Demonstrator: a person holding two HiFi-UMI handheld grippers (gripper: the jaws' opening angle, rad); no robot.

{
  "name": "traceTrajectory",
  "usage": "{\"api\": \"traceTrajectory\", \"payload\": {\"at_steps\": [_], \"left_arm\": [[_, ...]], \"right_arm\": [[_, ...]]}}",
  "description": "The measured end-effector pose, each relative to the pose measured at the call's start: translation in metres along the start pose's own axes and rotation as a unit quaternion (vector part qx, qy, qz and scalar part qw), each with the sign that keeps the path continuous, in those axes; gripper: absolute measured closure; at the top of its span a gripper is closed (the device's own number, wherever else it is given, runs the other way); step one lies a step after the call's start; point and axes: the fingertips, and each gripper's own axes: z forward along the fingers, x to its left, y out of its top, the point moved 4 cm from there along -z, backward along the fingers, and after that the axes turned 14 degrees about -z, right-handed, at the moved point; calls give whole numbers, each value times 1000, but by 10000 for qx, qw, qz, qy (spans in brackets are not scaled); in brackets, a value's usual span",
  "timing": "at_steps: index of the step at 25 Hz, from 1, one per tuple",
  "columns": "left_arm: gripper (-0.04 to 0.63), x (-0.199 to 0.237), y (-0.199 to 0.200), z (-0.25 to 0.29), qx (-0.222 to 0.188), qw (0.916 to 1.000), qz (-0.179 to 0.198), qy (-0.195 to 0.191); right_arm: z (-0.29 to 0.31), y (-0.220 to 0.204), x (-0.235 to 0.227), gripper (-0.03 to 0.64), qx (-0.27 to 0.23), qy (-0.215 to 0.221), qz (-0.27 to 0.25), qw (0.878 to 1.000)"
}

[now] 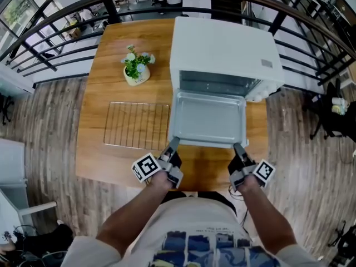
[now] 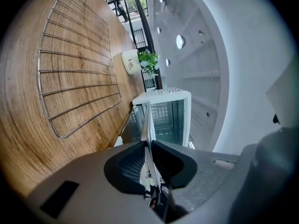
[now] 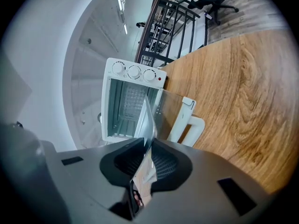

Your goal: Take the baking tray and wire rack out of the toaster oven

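The grey baking tray [image 1: 208, 118] sticks out of the open white toaster oven [image 1: 222, 52], above its lowered door. My left gripper [image 1: 171, 149] is shut on the tray's near left corner and my right gripper [image 1: 239, 151] on its near right corner. In the left gripper view the tray's thin edge [image 2: 148, 122] runs between the pads of the left gripper [image 2: 149, 148], with the oven [image 2: 166, 113] behind. In the right gripper view the tray edge [image 3: 148, 120] is pinched in the right gripper [image 3: 147, 148]. The wire rack [image 1: 136, 125] lies flat on the table, left of the oven, and shows as the wire rack [image 2: 77, 73] in the left gripper view.
A potted plant [image 1: 136, 65] stands on the wooden table [image 1: 100, 154] behind the rack. The oven door's white handle [image 3: 189, 120] hangs below the tray. A dark metal railing [image 1: 55, 43] curves round the table's far side. The person stands at the near table edge.
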Motion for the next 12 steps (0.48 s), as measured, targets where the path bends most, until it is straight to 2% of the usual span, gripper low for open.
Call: {"api": "traceTrajectory", "payload": {"at_steps": [12], "left_arm": [[545, 3, 51, -63, -113, 9999, 35, -32]], "right_arm": [[19, -67, 36, 569, 116, 36, 98, 9999]]}}
